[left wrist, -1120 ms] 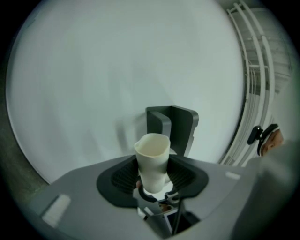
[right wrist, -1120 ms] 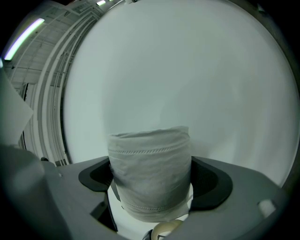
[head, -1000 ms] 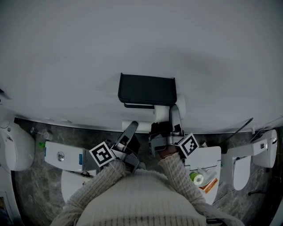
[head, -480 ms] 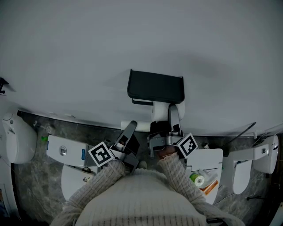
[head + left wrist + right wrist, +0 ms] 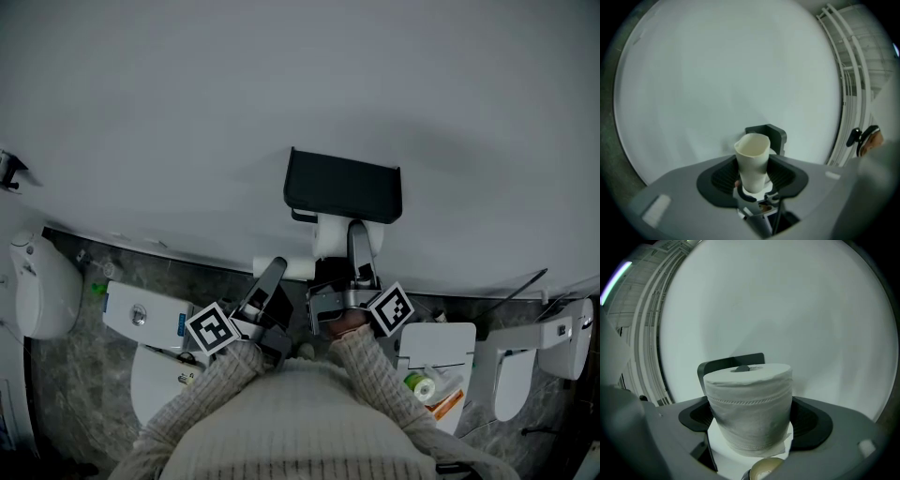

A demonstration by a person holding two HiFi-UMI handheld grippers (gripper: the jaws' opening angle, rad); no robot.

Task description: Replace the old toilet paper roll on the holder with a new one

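Left gripper [image 5: 753,174]: I see its jaws clamped on the cardboard tube [image 5: 752,150];
Right gripper [image 5: 752,420]: jaws clamped on the paper roll [image 5: 749,390];
Holder [image 5: 717,365]: just beyond the jaws

Head view downward; gripper views toward holder [image 5: 343,187]

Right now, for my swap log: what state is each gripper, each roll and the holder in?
left gripper: shut on the cardboard tube.
cardboard tube: bare of paper, upright between the jaws, rim slightly dented.
right gripper: shut on the new roll.
new roll: full, loose sheet edge at its base.
holder: wall-mounted; new roll close in front, seated or not I cannot tell.
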